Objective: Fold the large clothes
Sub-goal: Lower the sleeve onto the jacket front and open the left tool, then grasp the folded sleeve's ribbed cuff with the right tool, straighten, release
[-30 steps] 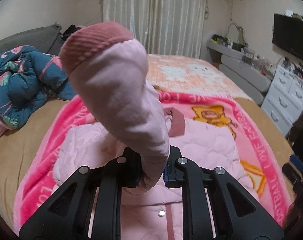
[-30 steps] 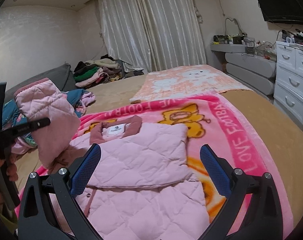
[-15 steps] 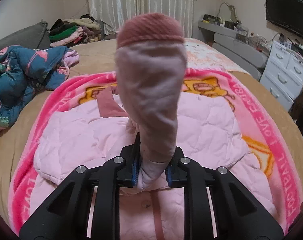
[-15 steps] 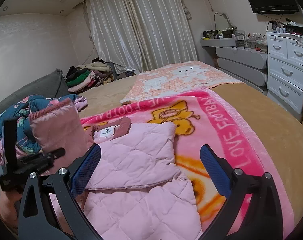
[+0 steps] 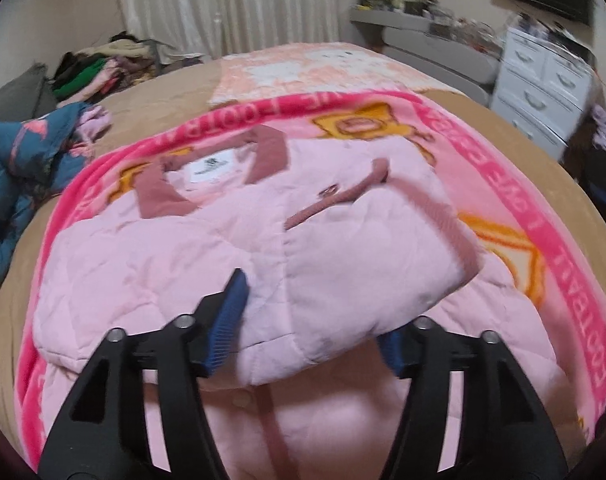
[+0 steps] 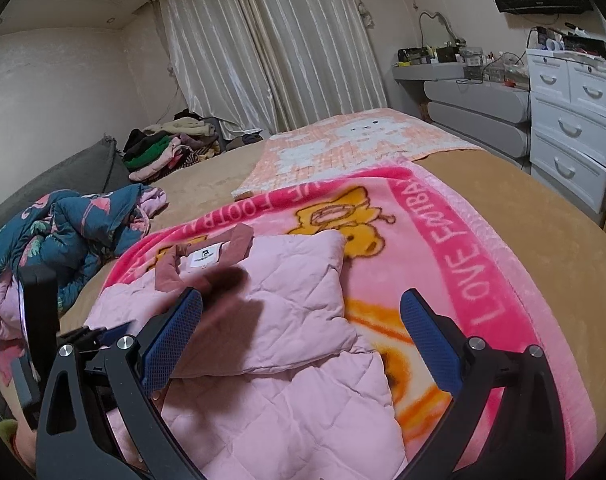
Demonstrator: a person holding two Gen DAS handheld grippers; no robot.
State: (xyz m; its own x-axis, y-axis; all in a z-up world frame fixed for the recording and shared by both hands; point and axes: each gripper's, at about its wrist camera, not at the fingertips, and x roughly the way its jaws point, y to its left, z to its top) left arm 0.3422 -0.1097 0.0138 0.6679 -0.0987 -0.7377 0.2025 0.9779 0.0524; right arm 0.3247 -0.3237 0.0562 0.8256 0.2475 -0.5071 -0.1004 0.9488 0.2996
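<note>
A pale pink quilted jacket [image 5: 207, 248] with a dusty-rose collar lies on a bright pink cartoon blanket [image 5: 535, 184] on the bed. Its sleeve [image 5: 367, 264], with a rose cuff, lies folded across the chest, blurred by motion. My left gripper [image 5: 307, 320] is open, its jaws wide on either side of the sleeve's near end. In the right wrist view the jacket [image 6: 279, 312] lies with both sleeves folded in. My right gripper [image 6: 303, 340] is open and empty above the jacket's lower half. The left gripper's body shows at that view's left edge.
A crumpled blue flamingo-print garment [image 6: 63, 232] lies at the bed's left. A heap of clothes [image 6: 163, 148] sits by the curtain. A peach blanket [image 6: 359, 136] covers the far bed. White drawers [image 6: 571, 120] and a grey dresser stand right.
My left gripper carried the raised sleeve to the right across the jacket, lowered it onto the chest and opened, letting it go. The right gripper stayed open and hardly moved.
</note>
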